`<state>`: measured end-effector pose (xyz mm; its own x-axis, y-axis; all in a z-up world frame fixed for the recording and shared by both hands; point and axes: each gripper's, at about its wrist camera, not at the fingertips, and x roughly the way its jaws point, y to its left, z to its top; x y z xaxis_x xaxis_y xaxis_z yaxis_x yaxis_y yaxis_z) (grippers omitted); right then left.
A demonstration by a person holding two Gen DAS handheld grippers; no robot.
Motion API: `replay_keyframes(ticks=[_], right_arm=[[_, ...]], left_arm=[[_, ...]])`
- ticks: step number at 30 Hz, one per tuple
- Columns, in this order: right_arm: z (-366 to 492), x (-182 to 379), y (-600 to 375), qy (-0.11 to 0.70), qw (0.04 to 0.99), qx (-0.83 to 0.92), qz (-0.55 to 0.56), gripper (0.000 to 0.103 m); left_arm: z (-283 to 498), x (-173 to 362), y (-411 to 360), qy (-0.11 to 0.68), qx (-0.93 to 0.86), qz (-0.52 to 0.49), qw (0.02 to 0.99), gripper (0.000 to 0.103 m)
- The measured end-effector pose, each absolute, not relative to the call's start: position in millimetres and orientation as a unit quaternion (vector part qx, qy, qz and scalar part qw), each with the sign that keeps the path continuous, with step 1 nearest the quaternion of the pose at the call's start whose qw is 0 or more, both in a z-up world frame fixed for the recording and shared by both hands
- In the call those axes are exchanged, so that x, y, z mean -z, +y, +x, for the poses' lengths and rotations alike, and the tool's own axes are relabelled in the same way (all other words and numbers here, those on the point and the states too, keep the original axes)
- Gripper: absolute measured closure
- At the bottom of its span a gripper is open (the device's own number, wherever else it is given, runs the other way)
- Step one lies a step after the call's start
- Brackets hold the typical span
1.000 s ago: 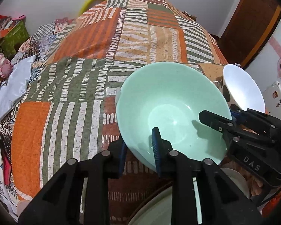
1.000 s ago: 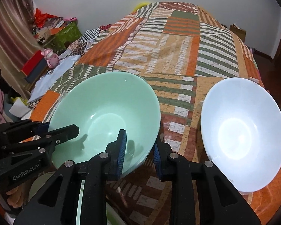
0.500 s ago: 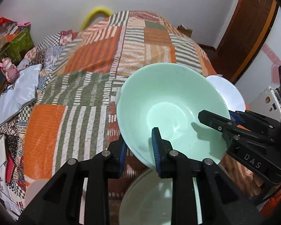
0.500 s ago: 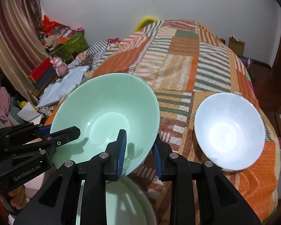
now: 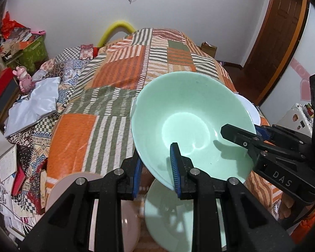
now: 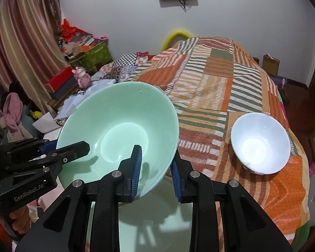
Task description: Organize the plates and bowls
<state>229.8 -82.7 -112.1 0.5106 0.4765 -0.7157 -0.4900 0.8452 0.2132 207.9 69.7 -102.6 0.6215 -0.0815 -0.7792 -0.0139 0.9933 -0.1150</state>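
Note:
A large mint-green bowl hangs tilted in the air above the bed's near end. My left gripper is shut on its near rim, one blue pad inside and one outside. My right gripper is shut on another part of the rim. Each shows in the other's view: the right gripper at the bowl's right edge, the left gripper at its left edge. Below the bowl lie a green plate and a pinkish plate. A white bowl sits upright on the quilt to the right.
The patchwork quilt covers the bed ahead. Boxes, a pink toy, cloth and papers crowd the floor on the left. A wooden door stands at the right, and a curtain hangs at the far left.
Both grippers have risen with the green bowl, which has left the quilt. The white bowl now looks smaller and farther off. The green and pinkish plates have come into view underneath.

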Motion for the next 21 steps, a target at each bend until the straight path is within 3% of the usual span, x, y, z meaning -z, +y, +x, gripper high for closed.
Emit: replay_keyframes(ticks=[21], right_arm=[[176, 110, -19, 0.401, 0.854, -0.331, -0.029, 0.079]], left_arm=[[123, 100, 134, 0.422, -0.035, -0.090, 0.901, 0.078]])
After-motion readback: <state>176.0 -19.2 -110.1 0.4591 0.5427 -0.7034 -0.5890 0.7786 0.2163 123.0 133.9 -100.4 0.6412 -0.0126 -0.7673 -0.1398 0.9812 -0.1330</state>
